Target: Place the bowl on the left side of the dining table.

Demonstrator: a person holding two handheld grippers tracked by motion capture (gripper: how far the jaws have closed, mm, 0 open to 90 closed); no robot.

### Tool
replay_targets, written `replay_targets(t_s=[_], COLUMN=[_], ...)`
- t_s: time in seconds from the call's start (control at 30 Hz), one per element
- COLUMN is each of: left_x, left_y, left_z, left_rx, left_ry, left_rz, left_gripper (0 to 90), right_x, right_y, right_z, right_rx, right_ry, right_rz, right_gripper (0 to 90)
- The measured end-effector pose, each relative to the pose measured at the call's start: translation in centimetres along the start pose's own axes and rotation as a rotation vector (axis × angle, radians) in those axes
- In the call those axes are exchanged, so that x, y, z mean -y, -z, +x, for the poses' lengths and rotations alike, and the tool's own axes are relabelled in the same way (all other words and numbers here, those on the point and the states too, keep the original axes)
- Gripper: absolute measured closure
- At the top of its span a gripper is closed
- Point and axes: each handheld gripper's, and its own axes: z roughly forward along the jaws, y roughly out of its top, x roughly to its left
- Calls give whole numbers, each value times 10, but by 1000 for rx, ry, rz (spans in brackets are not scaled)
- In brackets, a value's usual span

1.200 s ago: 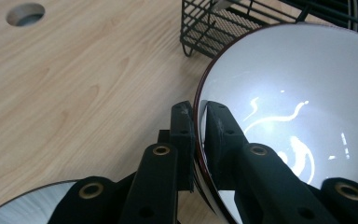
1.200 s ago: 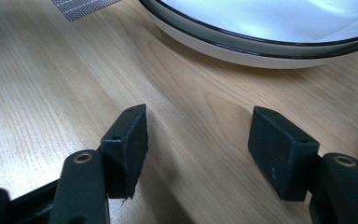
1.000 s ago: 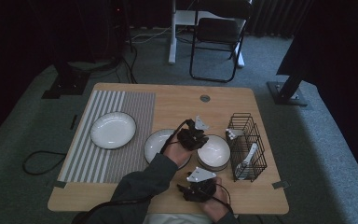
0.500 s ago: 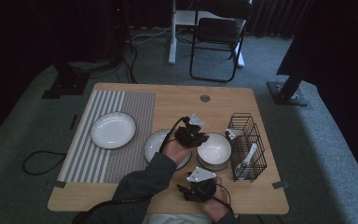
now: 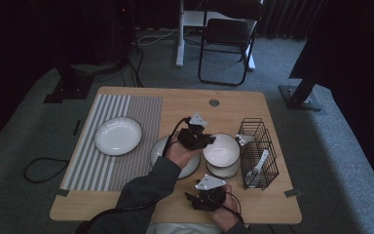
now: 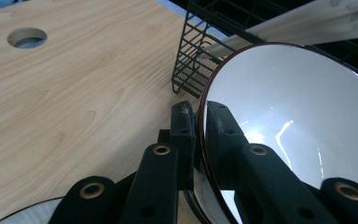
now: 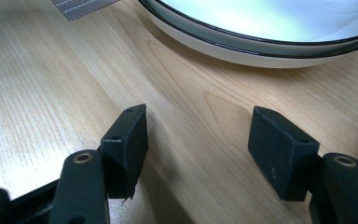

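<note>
The left gripper (image 5: 205,141) is pinching the dark rim of a white bowl (image 5: 222,149), one jaw inside the bowl and the other outside; the left gripper view shows the pads (image 6: 184,133) pressed together on that rim, with the bowl (image 6: 298,126) tilted up on its edge. The bowl sits over a second bowl (image 5: 222,170) right of the table's middle, just beside the black wire basket (image 5: 258,152) near the right edge, which holds white utensils (image 5: 259,165). A white plate (image 5: 161,150) lies partly under the left hand toward the middle, and another plate (image 5: 118,135) rests on the striped mat (image 5: 102,165) covering the left part of the table (image 5: 253,204). The right gripper (image 5: 205,199) rests low at the front edge, its jaws spread with nothing between them; its own view shows bare wood between the pads (image 7: 127,135) and a plate's rim (image 7: 242,44) just ahead.
</note>
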Motion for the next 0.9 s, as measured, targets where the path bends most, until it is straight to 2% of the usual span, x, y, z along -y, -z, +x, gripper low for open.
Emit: replay_targets(t_s=[0.43, 0.9], left_x=[-1, 5], left_y=[14, 31], left_z=[11, 32], left_rx=[-13, -52], left_ry=[31, 75], left_rz=[-28, -52], left_gripper=[828, 828], right_x=[0, 0], right_y=[0, 0], right_z=[0, 0], right_rx=[-2, -4], right_ry=[-2, -3], right_rz=[1, 1], right_gripper=[372, 372])
